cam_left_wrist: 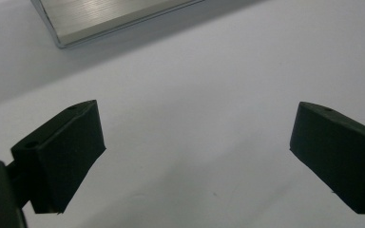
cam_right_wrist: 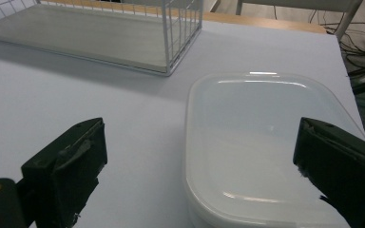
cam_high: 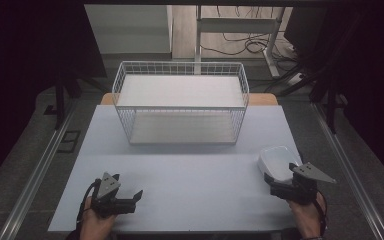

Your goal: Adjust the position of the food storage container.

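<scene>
Near the worktop's [cam_high: 180, 175] right edge, the wide-open, empty right claw [cam_right_wrist: 199, 161] approached the translucent white lidded plastic container [cam_right_wrist: 266, 147], probably needing to straddle it; the left claw [cam_left_wrist: 197, 156] hung open, empty.

right tool [cam_right_wrist: 197, 175] hanging wide open over a lidded white container [cam_right_wrist: 266, 147]

the two black jaws stand far apart at the bottom, nothing pressed between them; the left one is over bare pale tabletop [cam_right_wrist: 76, 95], the right one overlaps the container's right edge. the container is shallow with rounded corners, and its glossy lid catches the light. beyond it, up to the left, the white wire basket [cam_right_wrist: 180, 33] stands on the tabletop with a pale board as its floor.
</scene>
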`<act>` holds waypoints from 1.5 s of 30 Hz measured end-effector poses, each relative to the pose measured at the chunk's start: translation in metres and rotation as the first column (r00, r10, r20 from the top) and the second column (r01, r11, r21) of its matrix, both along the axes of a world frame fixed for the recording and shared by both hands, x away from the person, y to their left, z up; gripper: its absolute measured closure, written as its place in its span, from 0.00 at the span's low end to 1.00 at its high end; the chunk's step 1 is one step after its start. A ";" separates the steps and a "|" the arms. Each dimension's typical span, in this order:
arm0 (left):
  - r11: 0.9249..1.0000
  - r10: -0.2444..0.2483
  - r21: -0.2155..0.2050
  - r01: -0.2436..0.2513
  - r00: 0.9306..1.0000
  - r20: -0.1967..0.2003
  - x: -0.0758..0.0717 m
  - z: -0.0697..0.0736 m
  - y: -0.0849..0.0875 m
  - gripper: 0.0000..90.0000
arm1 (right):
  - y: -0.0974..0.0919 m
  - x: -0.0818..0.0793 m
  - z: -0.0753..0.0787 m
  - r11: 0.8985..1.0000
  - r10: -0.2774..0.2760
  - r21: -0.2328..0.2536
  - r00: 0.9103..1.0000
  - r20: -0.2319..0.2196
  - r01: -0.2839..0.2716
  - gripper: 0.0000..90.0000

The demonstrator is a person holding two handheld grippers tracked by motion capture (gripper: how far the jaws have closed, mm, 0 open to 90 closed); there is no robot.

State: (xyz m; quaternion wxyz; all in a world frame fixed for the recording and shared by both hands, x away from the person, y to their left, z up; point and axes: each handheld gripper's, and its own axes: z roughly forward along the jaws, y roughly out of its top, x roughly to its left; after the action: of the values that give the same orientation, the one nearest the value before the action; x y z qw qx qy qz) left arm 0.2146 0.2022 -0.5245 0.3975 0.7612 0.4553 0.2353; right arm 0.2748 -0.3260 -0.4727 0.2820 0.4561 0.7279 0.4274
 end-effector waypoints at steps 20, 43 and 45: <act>1.000 0.017 -0.018 -0.018 0.999 -0.047 0.005 -0.001 0.012 0.04 | 0.004 0.005 -0.004 1.000 0.013 -0.025 0.999 -0.052 -0.015 0.00; 0.999 -0.020 -0.040 0.017 0.998 -0.063 0.006 -0.003 0.011 0.06 | -0.047 0.026 0.013 0.996 -0.093 -0.018 0.994 -0.055 0.092 0.80; 0.999 -0.020 -0.041 0.017 0.998 -0.063 0.006 -0.003 0.011 0.06 | -0.049 0.028 0.013 0.995 -0.095 -0.017 0.993 -0.064 0.094 0.83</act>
State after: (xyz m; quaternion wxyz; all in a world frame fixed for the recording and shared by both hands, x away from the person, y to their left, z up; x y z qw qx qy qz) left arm 0.2207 0.2135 -0.5276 0.4003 0.7642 0.4655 0.1979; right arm 0.3023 -0.3746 -0.4601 0.2815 0.5014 0.7173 0.3935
